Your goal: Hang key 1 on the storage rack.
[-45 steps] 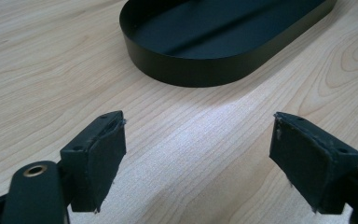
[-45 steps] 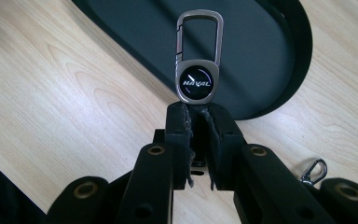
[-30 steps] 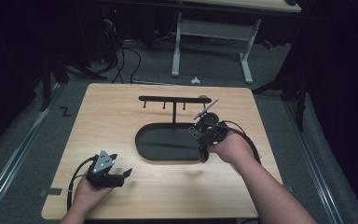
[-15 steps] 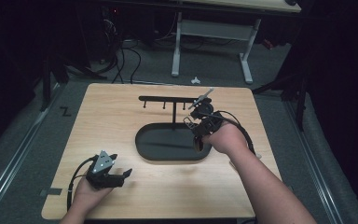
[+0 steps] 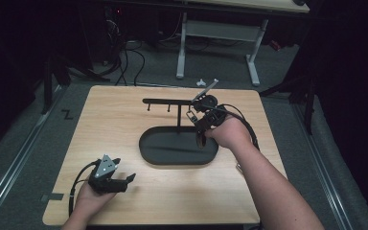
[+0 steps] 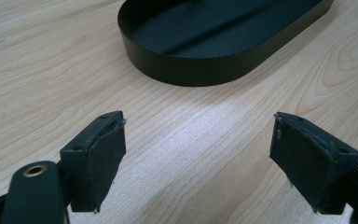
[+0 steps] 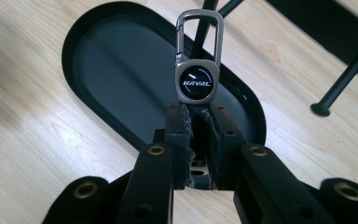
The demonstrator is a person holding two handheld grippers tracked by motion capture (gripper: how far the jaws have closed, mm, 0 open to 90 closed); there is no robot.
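Wooden table (image 5: 124,124) is filling my view. At its centre, my right gripper (image 7: 198,114) is pinching a key fob (image 7: 196,77) above the black tray (image 5: 148,151), beside the hook stand (image 5: 170,101). At seven o'clock, my left gripper (image 6: 198,140) is resting wide open, holding nothing.

High view overhead facing forward, gripper views close and low, all sharing black tray (image 5: 149,154).

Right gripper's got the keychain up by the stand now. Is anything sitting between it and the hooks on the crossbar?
Nothing visible blocks it. The right gripper is shut on the keychain, carabiner end up and free. In the high view it sits just beside the stand's crossbar, near its right end, above the black tray. The hooks hang bare.
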